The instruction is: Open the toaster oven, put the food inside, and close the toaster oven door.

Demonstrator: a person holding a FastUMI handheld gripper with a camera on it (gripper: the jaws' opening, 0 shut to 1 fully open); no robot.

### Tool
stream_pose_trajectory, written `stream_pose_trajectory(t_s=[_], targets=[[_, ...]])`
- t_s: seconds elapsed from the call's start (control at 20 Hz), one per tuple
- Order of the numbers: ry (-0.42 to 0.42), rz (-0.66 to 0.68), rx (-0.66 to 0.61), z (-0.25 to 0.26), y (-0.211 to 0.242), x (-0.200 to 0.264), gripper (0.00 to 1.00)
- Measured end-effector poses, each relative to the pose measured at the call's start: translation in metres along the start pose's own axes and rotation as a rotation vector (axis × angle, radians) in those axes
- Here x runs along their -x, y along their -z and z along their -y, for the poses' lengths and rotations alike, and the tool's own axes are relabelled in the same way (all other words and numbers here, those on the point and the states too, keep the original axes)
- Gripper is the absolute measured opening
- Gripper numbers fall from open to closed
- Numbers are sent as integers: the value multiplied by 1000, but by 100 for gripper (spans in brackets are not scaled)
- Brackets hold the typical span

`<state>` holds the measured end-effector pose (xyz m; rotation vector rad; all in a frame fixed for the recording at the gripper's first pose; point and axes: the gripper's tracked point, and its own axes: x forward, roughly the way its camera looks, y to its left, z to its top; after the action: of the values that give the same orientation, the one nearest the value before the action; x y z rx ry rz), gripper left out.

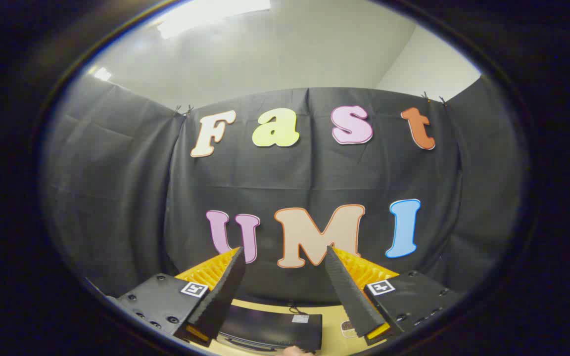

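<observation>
Tongs (285,257) raised, pointing level at booth wall, fingers (225,291) spread wide, gripping nothing. Below between them: black toaster oven (275,324) top on yellow counter (332,321).

Toaster oven (275,326) below the spread jaws, mostly cut off, door unseen.

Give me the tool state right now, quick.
Tool: open, fingers spread wide, nothing between them, raised above the toaster oven and aimed at the booth wall.

Gripper (285,254) raised, fingers (220,291) spread wide, nothing between; likely fingertip of hand (295,351) low between them.
</observation>
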<state>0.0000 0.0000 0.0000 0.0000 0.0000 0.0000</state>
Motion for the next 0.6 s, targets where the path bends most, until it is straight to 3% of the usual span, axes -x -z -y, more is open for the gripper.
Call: stream_pose_trajectory(t_s=[0.6], targets=[[-28,-36,14,-40,19,-11,100]])
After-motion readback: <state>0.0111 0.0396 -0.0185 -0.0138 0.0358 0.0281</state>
